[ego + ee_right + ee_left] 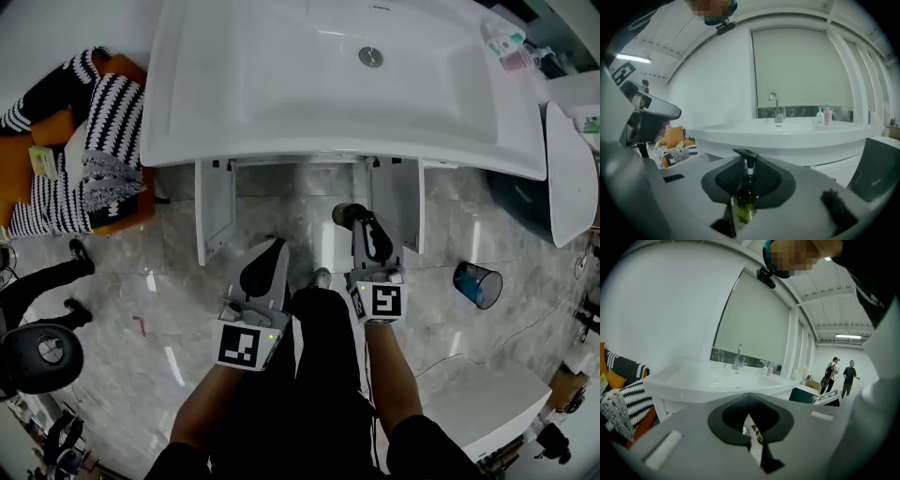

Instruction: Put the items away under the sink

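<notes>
A white sink [281, 84] tops a vanity cabinet whose two doors [214, 211] [408, 202] stand swung open toward me. My right gripper [364, 230] is shut on a dark glass pump bottle [345, 216] in front of the open cabinet. In the right gripper view the bottle [744, 204] stands upright between the pads, its black pump head on top, with the gripper [749, 185] facing the vanity. My left gripper [267, 267] hangs lower left of it. Its jaws [752, 425] are together with only a thin slit, and nothing shows between them.
An orange chair with a black-and-white striped blanket [94, 141] stands left of the vanity. A blue bin [478, 284] sits on the marble floor at right, beside a white fixture [567, 178]. Small bottles [824, 115] stand by the faucet [776, 105]. Two persons [841, 376] stand far off.
</notes>
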Motion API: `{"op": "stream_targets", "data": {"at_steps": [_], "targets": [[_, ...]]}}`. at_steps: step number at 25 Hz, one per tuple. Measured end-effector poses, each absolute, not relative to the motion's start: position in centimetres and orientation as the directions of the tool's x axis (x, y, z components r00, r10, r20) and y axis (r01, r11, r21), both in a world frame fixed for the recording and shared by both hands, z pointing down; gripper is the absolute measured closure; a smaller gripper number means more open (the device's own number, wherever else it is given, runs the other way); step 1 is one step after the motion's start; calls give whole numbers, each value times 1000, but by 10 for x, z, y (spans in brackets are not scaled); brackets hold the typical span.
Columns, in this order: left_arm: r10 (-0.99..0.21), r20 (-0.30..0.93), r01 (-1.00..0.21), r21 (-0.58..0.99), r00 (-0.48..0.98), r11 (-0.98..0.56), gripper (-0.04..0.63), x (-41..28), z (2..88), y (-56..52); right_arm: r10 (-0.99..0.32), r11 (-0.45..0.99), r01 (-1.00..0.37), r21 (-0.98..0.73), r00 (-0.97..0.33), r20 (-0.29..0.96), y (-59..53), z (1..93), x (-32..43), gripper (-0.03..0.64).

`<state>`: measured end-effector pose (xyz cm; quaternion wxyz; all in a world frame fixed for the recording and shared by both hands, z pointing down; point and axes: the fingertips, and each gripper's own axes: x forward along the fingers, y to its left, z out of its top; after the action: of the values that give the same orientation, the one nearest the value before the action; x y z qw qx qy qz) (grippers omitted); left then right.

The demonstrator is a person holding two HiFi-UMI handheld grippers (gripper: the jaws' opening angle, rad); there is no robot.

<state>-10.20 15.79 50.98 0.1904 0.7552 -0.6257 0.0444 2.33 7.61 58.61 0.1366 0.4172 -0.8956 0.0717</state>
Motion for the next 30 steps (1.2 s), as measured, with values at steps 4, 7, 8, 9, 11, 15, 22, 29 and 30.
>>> {"op": "stream_targets", "data": {"at_steps": [4, 7, 8, 9, 11, 15, 22, 29, 30], "targets": [[-932, 308, -964, 235, 193, -122, 588, -109, 546, 151, -719, 648, -761, -23, -622, 310, 66, 627, 17, 537], [-936, 304, -967, 232, 177, -107, 588, -115, 573, 145, -710, 659, -752, -24, -632, 309, 57, 656, 10, 537], [-939, 297, -967, 232, 171, -102, 586, -116, 579, 142, -707, 663, -749, -25, -636, 309, 54, 665, 8, 537], [-942, 290, -968, 232, 166, -99, 588, -117, 585, 140, -703, 666, -746, -27, -639, 311, 51, 674, 7, 537], [-943, 288, -968, 230, 164, -98, 588, -116, 599, 138, -698, 670, -742, -29, -642, 317, 47, 691, 7, 538], [-946, 284, -968, 233, 158, -92, 588, -120, 627, 127, -696, 675, -737, -26, -648, 309, 30, 721, 1, 537], [-950, 272, -964, 251, 156, -87, 588, -124, 678, 114, -697, 676, -736, -20, -648, 307, 5, 781, -7, 537], [-974, 174, -973, 206, 144, -107, 588, -144, 738, 86, -708, 684, -729, 2, -663, 244, -41, 854, -24, 537], [-976, 165, -975, 196, 142, -109, 588, -144, 747, 85, -706, 688, -726, 6, -667, 238, -45, 865, -27, 537]]}}
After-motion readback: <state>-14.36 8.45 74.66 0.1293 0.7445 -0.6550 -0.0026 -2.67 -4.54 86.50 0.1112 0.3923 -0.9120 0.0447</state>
